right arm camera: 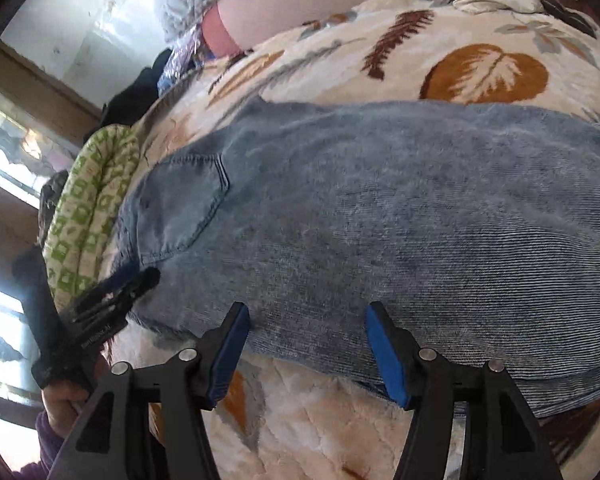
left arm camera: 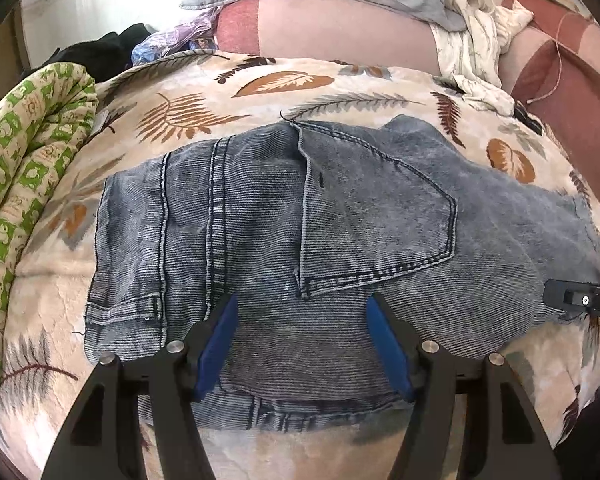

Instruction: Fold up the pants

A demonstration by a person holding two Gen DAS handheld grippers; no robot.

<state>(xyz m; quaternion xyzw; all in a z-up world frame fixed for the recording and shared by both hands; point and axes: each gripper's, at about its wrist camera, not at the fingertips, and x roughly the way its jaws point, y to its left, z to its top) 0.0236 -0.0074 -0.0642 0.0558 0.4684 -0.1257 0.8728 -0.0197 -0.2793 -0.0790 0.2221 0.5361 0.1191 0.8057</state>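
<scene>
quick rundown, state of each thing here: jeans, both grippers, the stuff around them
jeans: laid flat on the blanket, back pocket up
left gripper: open, over the waist end, holding nothing
right gripper: open, at the near edge of the leg, holding nothing
leaf-print blanket: spread out under the jeans
green patterned quilt: rolled up beside the jeans
white cloth: crumpled

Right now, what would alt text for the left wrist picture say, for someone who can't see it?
Grey-blue jeans lie spread across a leaf-print blanket, back pocket up, with the left gripper open over their near edge. The right gripper pokes in from the right edge; a green patterned quilt sits left.
</scene>
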